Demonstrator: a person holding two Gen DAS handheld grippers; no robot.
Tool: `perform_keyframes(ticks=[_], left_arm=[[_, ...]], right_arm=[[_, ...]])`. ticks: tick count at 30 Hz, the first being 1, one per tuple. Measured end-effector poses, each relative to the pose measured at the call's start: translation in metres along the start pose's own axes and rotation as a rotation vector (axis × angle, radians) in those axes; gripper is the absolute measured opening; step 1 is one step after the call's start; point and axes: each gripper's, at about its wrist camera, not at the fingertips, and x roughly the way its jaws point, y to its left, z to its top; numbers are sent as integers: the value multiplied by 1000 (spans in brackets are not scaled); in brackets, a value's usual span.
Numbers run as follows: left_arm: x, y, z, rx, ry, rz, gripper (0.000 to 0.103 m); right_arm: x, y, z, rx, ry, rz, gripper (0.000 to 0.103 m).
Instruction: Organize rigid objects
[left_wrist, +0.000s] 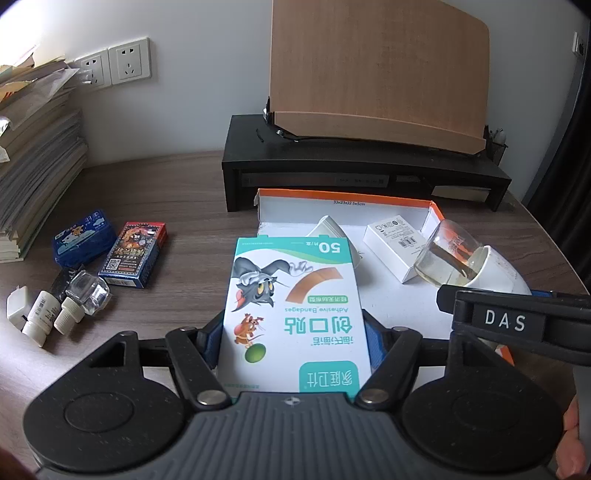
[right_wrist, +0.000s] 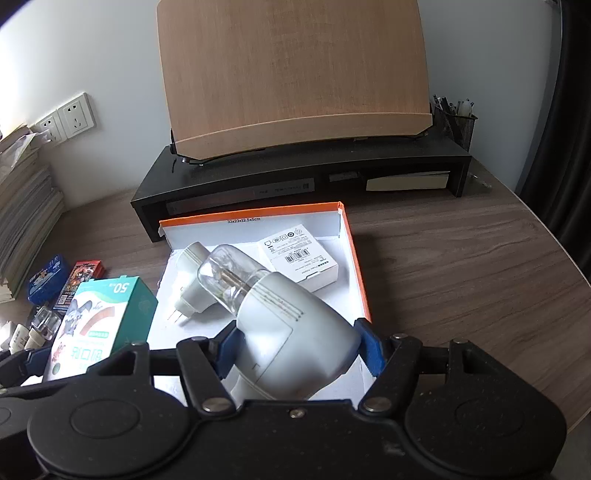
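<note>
My left gripper (left_wrist: 291, 343) is shut on a green and white adhesive bandage box (left_wrist: 295, 295), its blue pads pressing on both long sides. The box hangs at the near left edge of a white tray with an orange rim (left_wrist: 343, 195). My right gripper (right_wrist: 299, 349) is shut on a white plug-in lamp with a clear glass dome (right_wrist: 288, 325), held tilted over the tray's (right_wrist: 355, 258) near part. In the tray lie a white plug adapter (right_wrist: 192, 284) and a small white carton (right_wrist: 301, 260). The bandage box (right_wrist: 99, 317) shows at the left of the right wrist view.
Left of the tray on the wooden desk lie a blue tin (left_wrist: 83, 236), a card pack (left_wrist: 135, 254), a glass bottle (left_wrist: 90, 291) and small white bottles (left_wrist: 55, 314). A book stack (left_wrist: 33, 166) stands far left. A black riser (left_wrist: 351, 166) with a wooden board stands behind.
</note>
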Motion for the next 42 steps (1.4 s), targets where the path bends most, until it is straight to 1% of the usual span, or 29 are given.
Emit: perform_keyframes(ticks=[25, 42], left_arm=[[1, 4, -4, -1, 9, -4, 72], [0, 6, -8, -12, 21, -10, 72]], right_arm=[[0, 1, -5, 2, 14, 6, 79], [5, 5, -9, -20, 34, 3, 79]])
